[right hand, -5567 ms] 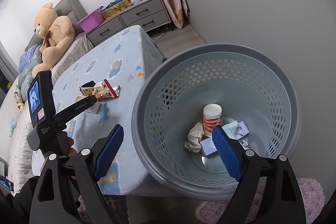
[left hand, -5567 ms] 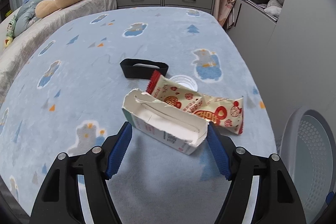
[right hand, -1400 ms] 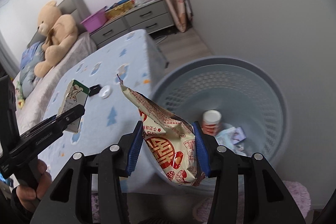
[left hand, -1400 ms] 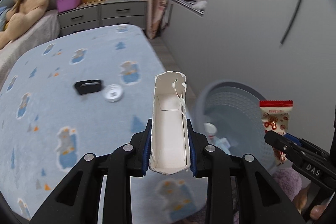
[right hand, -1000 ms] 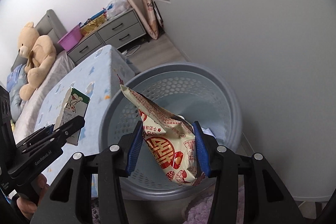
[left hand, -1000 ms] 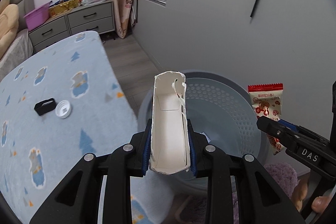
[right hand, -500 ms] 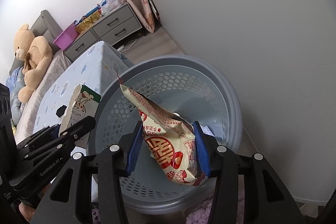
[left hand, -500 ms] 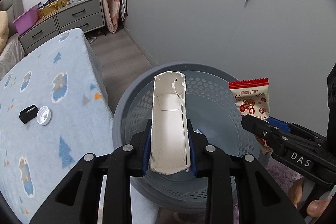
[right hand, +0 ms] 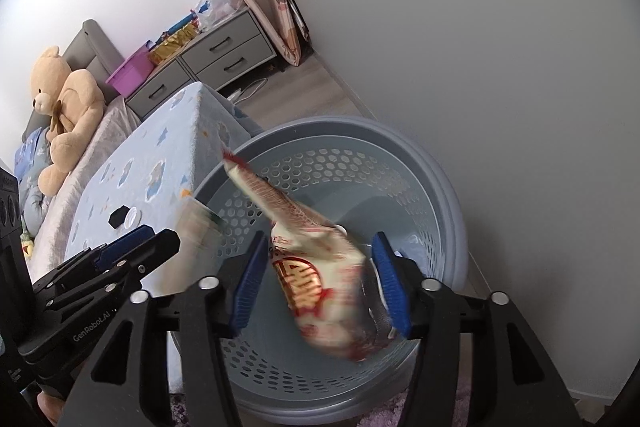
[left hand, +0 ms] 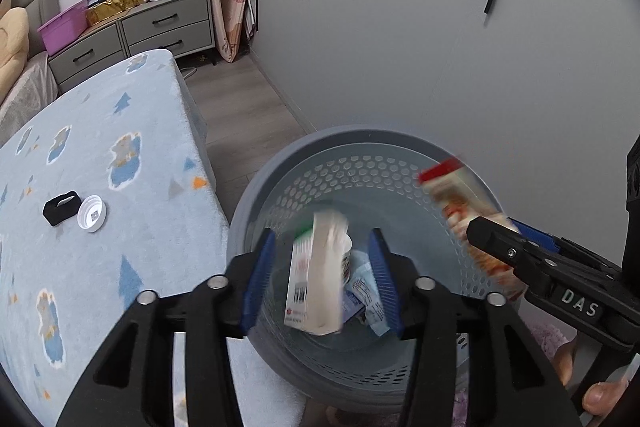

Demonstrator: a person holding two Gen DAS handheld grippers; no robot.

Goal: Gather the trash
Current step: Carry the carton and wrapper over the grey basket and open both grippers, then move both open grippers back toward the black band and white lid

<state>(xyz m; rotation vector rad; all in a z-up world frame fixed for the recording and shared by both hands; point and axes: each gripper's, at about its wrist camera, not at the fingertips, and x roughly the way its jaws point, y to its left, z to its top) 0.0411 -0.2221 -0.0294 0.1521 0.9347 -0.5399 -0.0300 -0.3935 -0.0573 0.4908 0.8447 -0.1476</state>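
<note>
Both grippers let go of their trash over the basket.

The left gripper (left hand: 322,277) has just been opening; its blue pads stand clear of the blurred carton (left hand: 316,279) between them. The right gripper (right hand: 320,277) has also just been opening, with the blurred snack wrapper (right hand: 320,279) loose between its pads. Below both sits the grey basket (left hand: 280,359) holding other trash. Farther left, a white cap (left hand: 92,213) and a black clip (left hand: 60,213) lie on the blue bedspread (left hand: 120,227).

Grey perforated basket (left hand: 280,359), red-and-cream wrapper (right hand: 320,275), white carton (left hand: 316,283), blue bear-print blanket (left hand: 100,155)
</note>
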